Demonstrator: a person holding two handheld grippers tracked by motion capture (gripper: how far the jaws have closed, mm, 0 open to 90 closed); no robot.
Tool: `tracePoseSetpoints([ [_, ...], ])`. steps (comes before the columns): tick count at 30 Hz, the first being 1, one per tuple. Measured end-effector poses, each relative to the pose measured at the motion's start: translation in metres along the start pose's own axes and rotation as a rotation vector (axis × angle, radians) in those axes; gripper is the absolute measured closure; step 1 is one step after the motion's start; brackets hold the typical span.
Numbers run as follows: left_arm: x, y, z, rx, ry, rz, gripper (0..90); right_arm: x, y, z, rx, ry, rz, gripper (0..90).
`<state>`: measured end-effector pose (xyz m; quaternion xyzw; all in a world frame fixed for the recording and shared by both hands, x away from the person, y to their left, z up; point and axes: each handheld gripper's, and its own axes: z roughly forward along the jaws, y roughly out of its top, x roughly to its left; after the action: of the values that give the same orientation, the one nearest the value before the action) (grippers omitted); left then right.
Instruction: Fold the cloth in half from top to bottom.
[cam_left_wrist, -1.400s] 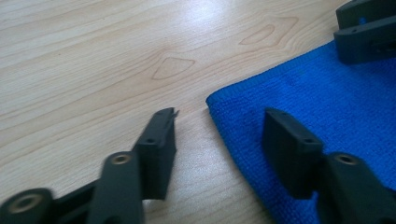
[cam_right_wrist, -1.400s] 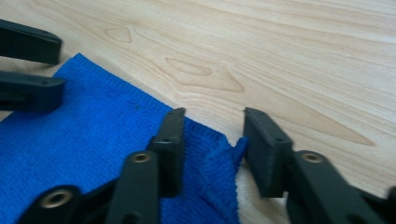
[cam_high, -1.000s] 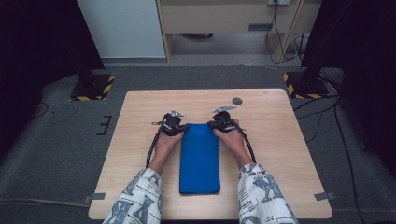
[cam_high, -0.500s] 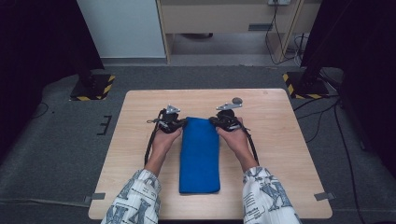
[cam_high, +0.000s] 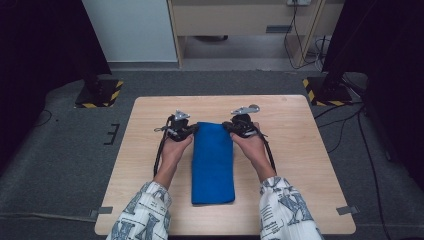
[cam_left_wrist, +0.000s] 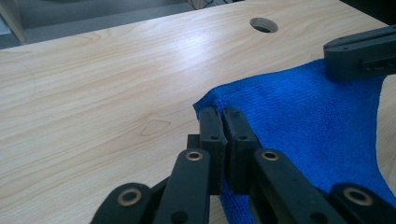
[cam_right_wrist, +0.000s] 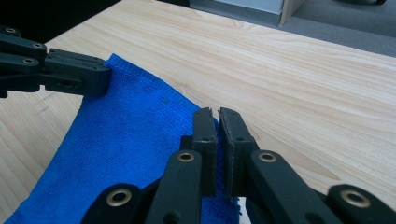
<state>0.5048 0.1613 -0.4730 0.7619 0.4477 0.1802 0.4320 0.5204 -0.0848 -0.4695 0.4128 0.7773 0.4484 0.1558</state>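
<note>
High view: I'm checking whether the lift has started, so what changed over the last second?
Both hand-held grippers rose slightly, lifting the far corners of the blue towel: the left hand-held gripper and right hand-held gripper stay shut on them. The towel's near end remains flat on the wooden table, still folded lengthwise.

both grippers (cam_high: 212, 127) risen, towel's (cam_high: 213, 165) far edge lifted

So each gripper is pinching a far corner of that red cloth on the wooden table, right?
Not quite: the cloth is blue, not red, as the high view shows. The rest holds: the left gripper and the right gripper each pinch a far corner of it on the wooden table.
</note>
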Motion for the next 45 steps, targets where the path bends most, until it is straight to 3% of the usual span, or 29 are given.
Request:
tracePoseSetpoints([
  [11,-0.007,0.018,-0.006,-0.024,0.003,0.026,87.1,-0.001,0.009,-0.006,-0.013,0.000,0.006,86.0],
  [26,-0.008,0.026,-0.013,-0.049,0.015,0.056,87.0,0.000,0.019,-0.015,-0.024,-0.007,-0.024,86.0],
  [30,-0.008,0.029,-0.014,-0.058,0.010,0.049,87.1,-0.002,0.023,-0.019,-0.040,-0.011,-0.013,86.0],
  [33,-0.011,0.030,-0.015,-0.050,0.014,0.070,87.1,-0.001,0.024,-0.021,-0.041,-0.007,-0.017,86.0],
  [45,-0.016,0.021,-0.031,-0.061,0.007,0.087,87.1,0.013,0.015,-0.036,-0.067,0.021,-0.035,86.0],
])
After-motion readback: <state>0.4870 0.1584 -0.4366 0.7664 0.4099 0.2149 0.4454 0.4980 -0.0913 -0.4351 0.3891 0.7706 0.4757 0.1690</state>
